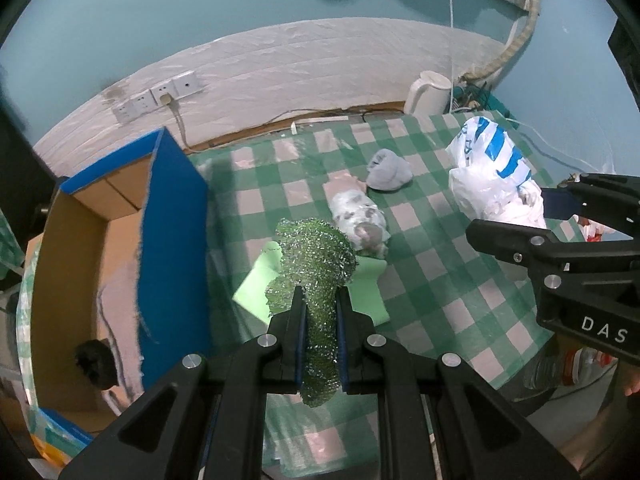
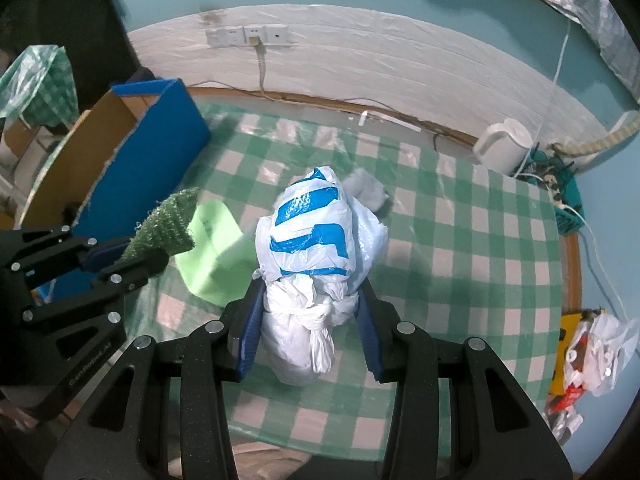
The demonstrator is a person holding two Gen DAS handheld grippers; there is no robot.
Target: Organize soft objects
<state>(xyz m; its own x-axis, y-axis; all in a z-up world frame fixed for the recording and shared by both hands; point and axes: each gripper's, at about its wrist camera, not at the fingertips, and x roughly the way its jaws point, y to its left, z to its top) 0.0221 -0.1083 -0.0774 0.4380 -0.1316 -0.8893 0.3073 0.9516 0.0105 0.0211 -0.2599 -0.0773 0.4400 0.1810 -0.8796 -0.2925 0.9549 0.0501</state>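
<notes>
Both claws loaded | left claw [image 1: 320, 344]: green scrubber [image 1: 316, 256] | right claw [image 2: 308, 320]: knotted bag [image 2: 316, 236]

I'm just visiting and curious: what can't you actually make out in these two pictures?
- Inside of the cardboard box: its blue wall hides most of it, left wrist view.
- Contents of the knotted plastic bag: opaque, both views.
- Grey cloth: mostly behind the bag, right wrist view.
- Dark object in the box: too blurred.

A glittery green scrubber [image 1: 316, 264] hangs pinched at lower centre. A knotted white bag [image 2: 316, 248] with blue print stands mid-frame. A grey cloth [image 1: 389, 170] and mottled roll [image 1: 360, 220] lie centre-right; a green sheet [image 1: 256, 280] lies flat beneath.
</notes>
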